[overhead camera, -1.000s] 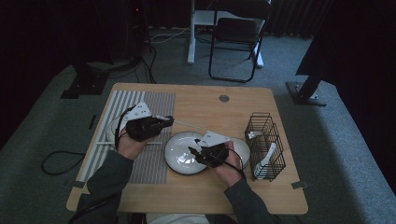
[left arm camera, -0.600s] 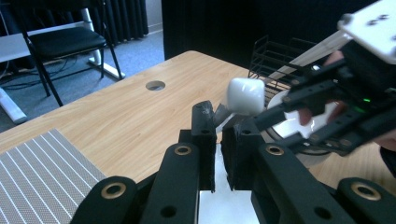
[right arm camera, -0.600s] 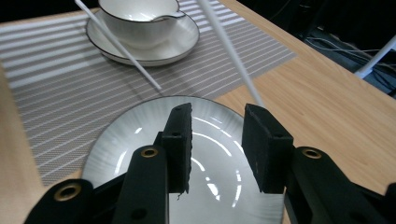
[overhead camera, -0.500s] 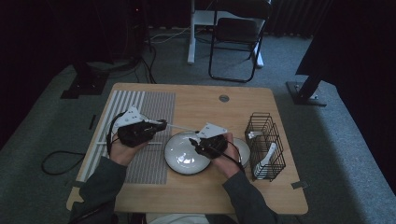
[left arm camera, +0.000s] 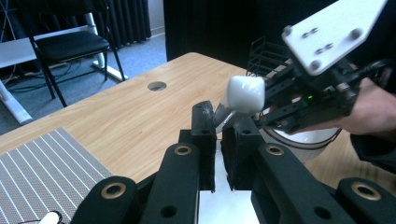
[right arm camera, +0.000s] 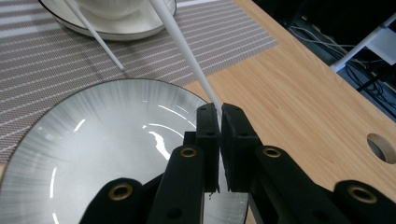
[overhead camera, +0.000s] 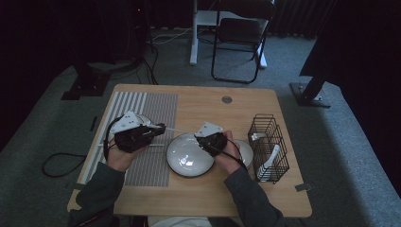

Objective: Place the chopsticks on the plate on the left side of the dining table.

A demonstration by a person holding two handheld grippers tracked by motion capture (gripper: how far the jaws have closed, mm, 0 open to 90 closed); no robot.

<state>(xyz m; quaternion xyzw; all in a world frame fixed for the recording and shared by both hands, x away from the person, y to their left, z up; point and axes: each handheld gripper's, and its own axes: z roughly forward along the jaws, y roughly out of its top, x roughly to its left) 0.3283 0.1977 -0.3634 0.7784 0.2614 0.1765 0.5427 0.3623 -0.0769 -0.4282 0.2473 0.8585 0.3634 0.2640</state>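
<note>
Right gripper (right arm camera: 219,112) newly on chopstick (right arm camera: 182,51)

High view down over the table (overhead camera: 246,101); gripper views close, level, sharing the plate (right arm camera: 116,140).

chopstick (right arm camera: 187,51) | white, slim, tapered | held level above grey plate (right arm camera: 70,154) | both ends gripped

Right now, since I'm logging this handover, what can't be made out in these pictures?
- Left gripper view: white rounded lump, blurred; what it is stays unclear.
- Right gripper view: white cup on its saucer, cut off by the top edge.
- High view: white pieces in the black wire basket, too small.
- High view: thin white stick, ends hidden by left gripper and right gripper.
</note>
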